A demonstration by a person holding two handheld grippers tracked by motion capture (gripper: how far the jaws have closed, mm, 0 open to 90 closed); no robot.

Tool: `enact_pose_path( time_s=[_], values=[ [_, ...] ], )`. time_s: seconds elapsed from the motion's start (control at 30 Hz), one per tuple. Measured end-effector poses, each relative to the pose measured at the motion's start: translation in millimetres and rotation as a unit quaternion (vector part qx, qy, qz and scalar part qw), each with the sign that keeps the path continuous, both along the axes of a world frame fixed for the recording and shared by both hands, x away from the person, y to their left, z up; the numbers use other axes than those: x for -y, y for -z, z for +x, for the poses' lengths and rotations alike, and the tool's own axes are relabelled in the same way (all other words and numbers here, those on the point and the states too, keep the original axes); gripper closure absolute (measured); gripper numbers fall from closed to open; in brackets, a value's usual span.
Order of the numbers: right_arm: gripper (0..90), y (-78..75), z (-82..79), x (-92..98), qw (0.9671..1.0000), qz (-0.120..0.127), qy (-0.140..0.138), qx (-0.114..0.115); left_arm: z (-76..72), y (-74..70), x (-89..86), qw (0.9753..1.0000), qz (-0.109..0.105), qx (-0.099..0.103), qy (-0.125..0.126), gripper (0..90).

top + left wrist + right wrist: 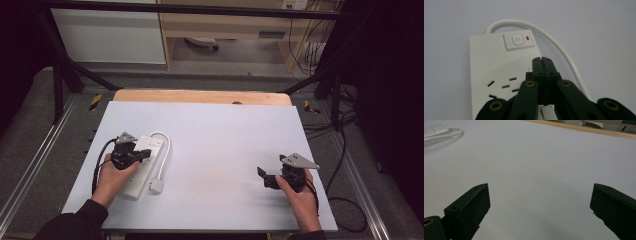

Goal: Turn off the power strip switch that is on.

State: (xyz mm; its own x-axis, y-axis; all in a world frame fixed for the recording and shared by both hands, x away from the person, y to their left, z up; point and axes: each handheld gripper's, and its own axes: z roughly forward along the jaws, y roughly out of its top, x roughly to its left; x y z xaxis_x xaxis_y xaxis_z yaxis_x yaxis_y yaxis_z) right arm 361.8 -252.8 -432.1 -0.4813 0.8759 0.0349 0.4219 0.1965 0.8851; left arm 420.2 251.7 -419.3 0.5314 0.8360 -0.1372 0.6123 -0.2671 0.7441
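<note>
The white power strip point(141, 167) lay on the left part of the pale table point(225, 145), with its long side running from near me to far from me. Its button point(517, 40) and little red light point(527, 38) were at the far end. The white cord point(162, 150) looped round to a plug point(156, 186) just beside the strip. My left gripper point(543, 63) was right over the strip, jaws pressed together and empty, pointing toward the button. I think that hand was the one to push it. My right gripper point(265, 177) was well apart, jaws wide open, holding nothing
</note>
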Motion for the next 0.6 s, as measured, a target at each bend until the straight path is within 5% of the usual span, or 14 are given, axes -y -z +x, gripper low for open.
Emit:
enact_pose_path(
  time_s=[0.6],
  values=[
    [3.3, 0.0, 0.1, -0.2, 1.0000, -0.001, -0.001, 0.001, -1.2, 6.4, 0.3, 0.9999, 0.011, -0.007, 0.003, 90.0]
  ],
)
